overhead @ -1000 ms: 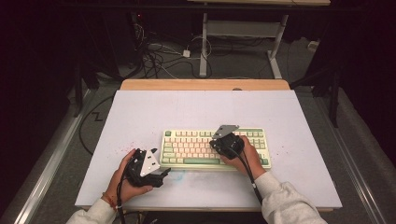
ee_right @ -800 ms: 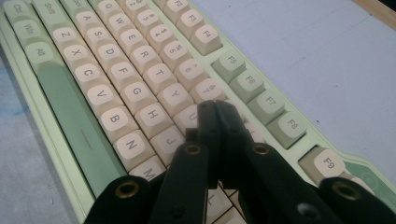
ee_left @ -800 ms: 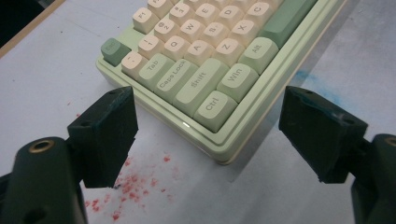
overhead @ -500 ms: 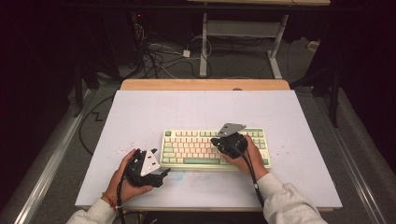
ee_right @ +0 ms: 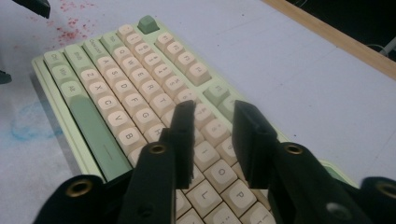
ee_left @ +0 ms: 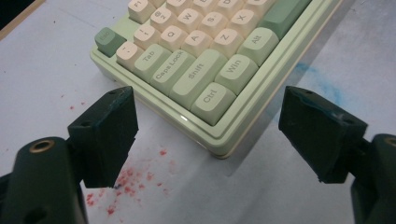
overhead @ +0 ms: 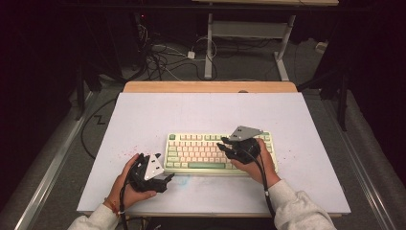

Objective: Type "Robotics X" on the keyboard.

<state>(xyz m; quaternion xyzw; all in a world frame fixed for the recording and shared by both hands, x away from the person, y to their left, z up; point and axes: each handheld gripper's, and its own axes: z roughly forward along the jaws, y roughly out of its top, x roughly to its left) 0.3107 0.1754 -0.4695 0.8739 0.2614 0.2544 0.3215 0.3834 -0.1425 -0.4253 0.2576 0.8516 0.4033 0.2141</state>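
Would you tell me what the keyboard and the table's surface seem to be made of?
The keyboard looks like moulded plastic: smooth pale green case with a soft sheen, matte cream and green keycaps. The table seems a matte white sheet, perhaps laminate, stained red and blue, over a wooden-looking board showing at the far edge.

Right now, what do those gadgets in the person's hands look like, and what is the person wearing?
Each hand holds a black tool: the left tool and the right tool. Each carries a grey three-cornered plate on top and trails a black cable back along the forearm. Their two jaws end in blocky black pads, with brass-ringed holes in the arms behind. The person wears light grey sleeves and a reddish band at the left wrist.
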